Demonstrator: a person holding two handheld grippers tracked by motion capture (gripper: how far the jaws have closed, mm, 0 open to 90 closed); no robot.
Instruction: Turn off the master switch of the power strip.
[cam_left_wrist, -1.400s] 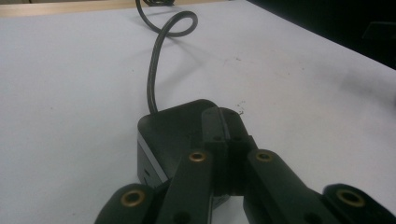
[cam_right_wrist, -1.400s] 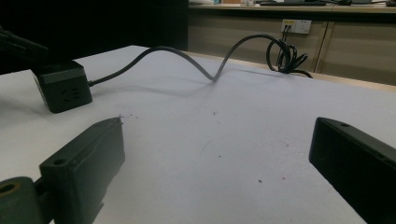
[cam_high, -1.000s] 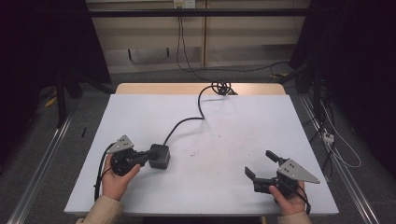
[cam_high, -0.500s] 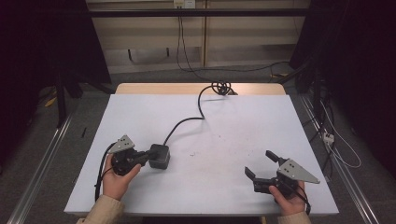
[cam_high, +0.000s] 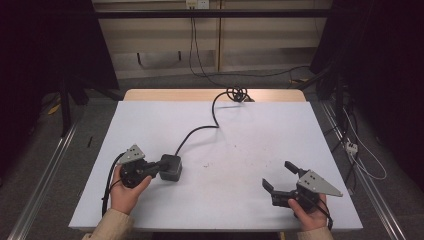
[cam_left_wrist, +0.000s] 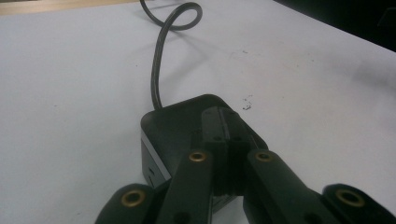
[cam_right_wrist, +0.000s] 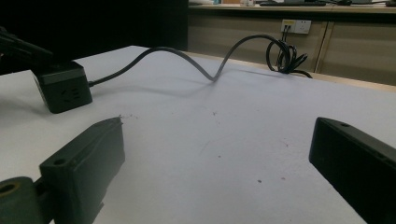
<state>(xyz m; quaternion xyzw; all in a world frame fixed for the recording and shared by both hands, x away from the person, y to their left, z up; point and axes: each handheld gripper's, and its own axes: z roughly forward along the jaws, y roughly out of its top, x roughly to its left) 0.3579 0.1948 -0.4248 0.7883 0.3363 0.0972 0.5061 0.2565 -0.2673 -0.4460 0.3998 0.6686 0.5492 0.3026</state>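
I see a black cube (cam_high: 170, 166) with rounded corners on the white table (cam_high: 250, 130), at the near left; it has socket slots on one side, and a black cable (cam_high: 200, 131) runs from it to a coil (cam_high: 237, 94) at the far edge. My left gripper (cam_high: 161, 168) has its jaws closed together and resting on the top of the cube; whether they pinch something I cannot tell. My right gripper (cam_high: 281, 175) is wide open and holds nothing, at the near right. The slots are too dark to read.
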